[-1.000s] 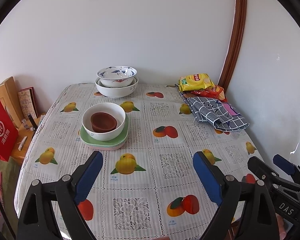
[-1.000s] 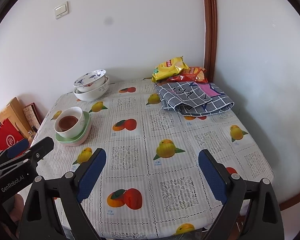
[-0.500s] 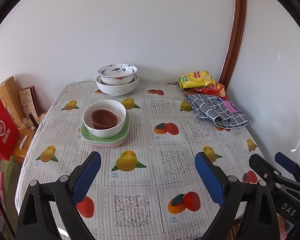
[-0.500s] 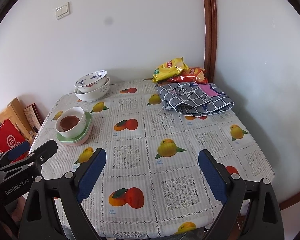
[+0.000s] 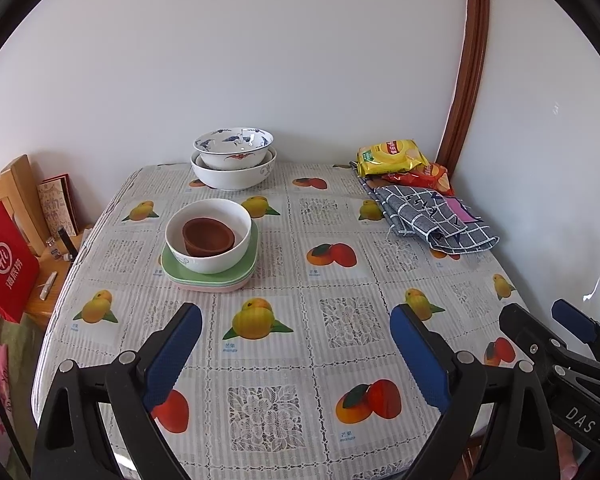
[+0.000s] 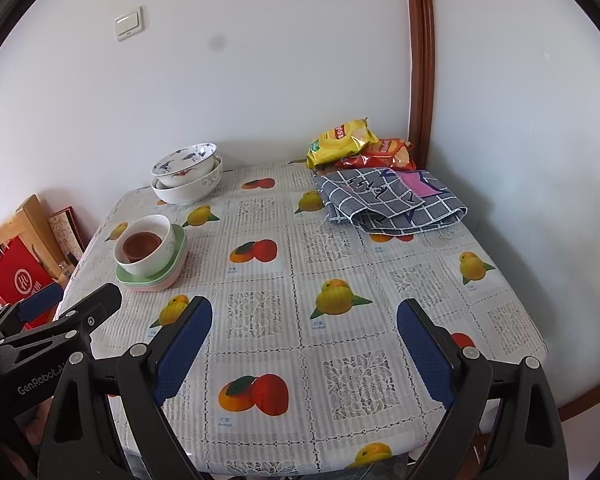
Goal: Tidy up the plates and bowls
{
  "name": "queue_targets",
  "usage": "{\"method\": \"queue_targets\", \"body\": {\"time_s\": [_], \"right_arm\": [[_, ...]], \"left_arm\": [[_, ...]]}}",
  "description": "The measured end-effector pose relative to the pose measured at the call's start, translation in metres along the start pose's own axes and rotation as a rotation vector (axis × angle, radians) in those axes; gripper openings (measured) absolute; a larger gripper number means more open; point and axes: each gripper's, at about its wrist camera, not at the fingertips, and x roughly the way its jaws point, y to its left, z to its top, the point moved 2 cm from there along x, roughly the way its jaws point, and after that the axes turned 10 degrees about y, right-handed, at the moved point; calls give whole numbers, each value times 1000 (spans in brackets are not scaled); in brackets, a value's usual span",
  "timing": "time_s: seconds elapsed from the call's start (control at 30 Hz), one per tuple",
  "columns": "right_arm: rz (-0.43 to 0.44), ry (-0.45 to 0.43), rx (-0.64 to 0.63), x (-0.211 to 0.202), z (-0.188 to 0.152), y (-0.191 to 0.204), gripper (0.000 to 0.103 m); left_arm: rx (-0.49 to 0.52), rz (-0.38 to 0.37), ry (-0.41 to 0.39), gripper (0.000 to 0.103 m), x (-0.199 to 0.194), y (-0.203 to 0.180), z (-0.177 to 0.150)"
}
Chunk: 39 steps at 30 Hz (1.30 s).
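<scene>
A small brown bowl (image 5: 208,235) (image 6: 141,243) sits inside a white bowl (image 5: 216,260) (image 6: 156,258), which rests on a stack of green and pink plates (image 5: 208,282) (image 6: 152,282) at the table's left. At the back, a blue-patterned bowl (image 5: 233,147) (image 6: 185,163) is nested in a larger white bowl (image 5: 233,176) (image 6: 188,190). My left gripper (image 5: 296,344) (image 6: 32,312) hangs open over the near edge, nothing between its blue pads. My right gripper (image 6: 305,338) (image 5: 540,320) is open too, to the right of the left one, well short of the dishes.
The table (image 5: 340,320) has a fruit-print cloth. A folded checked cloth (image 5: 432,216) (image 6: 388,204) and snack bags (image 5: 392,156) (image 6: 340,138) lie at the back right corner. A red bag (image 5: 4,264) and wooden stand (image 5: 16,184) stand left of the table. Walls close off the back and right.
Both grippers have drawn back a little from the table and risen slightly, so the dishes look smaller. Both stay open. No dish has moved.
</scene>
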Motion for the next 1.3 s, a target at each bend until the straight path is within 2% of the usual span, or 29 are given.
{"method": "queue_targets", "body": {"time_s": [1.3], "right_arm": [[0,-4,5,-4,-1,2,94]], "left_arm": [[-5,-4,-1,96,-2,2,0]]}}
